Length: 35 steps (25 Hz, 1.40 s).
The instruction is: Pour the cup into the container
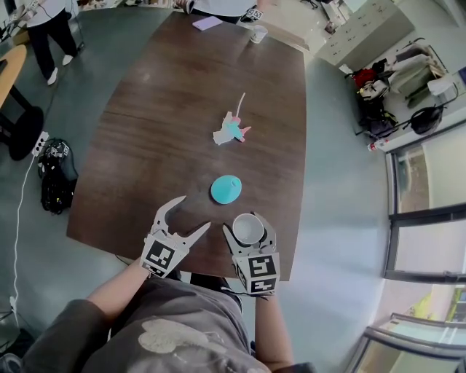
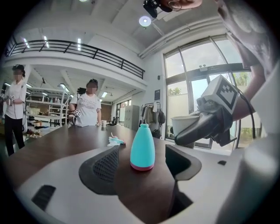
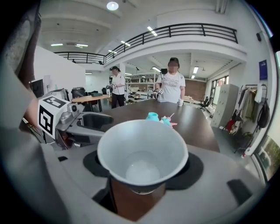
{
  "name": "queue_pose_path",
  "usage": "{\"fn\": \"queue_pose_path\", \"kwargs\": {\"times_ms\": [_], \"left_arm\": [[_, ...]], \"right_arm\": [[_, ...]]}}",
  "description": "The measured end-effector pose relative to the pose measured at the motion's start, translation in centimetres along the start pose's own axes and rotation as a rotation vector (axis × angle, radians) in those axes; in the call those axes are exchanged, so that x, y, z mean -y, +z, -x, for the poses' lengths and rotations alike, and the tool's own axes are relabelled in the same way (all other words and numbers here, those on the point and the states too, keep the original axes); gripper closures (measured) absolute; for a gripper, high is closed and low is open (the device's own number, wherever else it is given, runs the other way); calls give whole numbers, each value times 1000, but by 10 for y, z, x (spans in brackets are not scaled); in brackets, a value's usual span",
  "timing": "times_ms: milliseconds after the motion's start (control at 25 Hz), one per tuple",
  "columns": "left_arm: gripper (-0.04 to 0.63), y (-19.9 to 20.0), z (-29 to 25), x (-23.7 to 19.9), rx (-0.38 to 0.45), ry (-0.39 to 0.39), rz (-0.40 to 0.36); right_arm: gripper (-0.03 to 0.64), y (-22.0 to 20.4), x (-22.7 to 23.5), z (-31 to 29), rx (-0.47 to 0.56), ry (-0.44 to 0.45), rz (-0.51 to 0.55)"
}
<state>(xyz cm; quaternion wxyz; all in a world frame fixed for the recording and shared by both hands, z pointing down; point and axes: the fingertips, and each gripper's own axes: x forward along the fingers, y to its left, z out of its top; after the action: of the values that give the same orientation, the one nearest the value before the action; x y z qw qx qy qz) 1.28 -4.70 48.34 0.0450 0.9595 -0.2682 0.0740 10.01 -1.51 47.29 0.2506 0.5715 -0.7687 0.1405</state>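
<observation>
A teal bottle-shaped container [image 1: 226, 189] [image 2: 142, 148] stands upright on the brown table [image 1: 167, 124], near its front edge. My right gripper [image 1: 248, 227] [image 3: 142, 175] is shut on a white paper cup [image 1: 248, 230] [image 3: 142, 151], held upright just right of and nearer than the container. The cup's inside looks pale, and I cannot tell what it holds. My left gripper [image 1: 194, 212] [image 2: 141, 177] is open and empty, low over the table, with the container a short way beyond its fingertips. The left gripper view also shows the cup [image 2: 186, 124] at right.
A pastel unicorn toy [image 1: 231, 131] [image 3: 169, 121] lies further along the table. At the far end are a small cup [image 1: 258, 33] and a purple sheet [image 1: 207, 22], with people standing there. The table's front edge runs just under both grippers.
</observation>
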Motion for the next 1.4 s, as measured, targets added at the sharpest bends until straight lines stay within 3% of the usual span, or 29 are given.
{"fn": "queue_pose_path", "kwargs": {"times_ms": [240,560,1160,1400], "left_arm": [[369,1,24,-14,13,61,-12],[583,-8,44,-18,4,91,3],[588,-30,49,-16,-47,72,35],[586,-34,52,-18,-51,59,46]], "right_arm": [[311,-15,-24,2,41,16,-35],[311,-42,-61,-10,48,67,-67],[311,-68,-81,-30,58,100,-151],[311,-66,-84,-33,79,83,-114]]}}
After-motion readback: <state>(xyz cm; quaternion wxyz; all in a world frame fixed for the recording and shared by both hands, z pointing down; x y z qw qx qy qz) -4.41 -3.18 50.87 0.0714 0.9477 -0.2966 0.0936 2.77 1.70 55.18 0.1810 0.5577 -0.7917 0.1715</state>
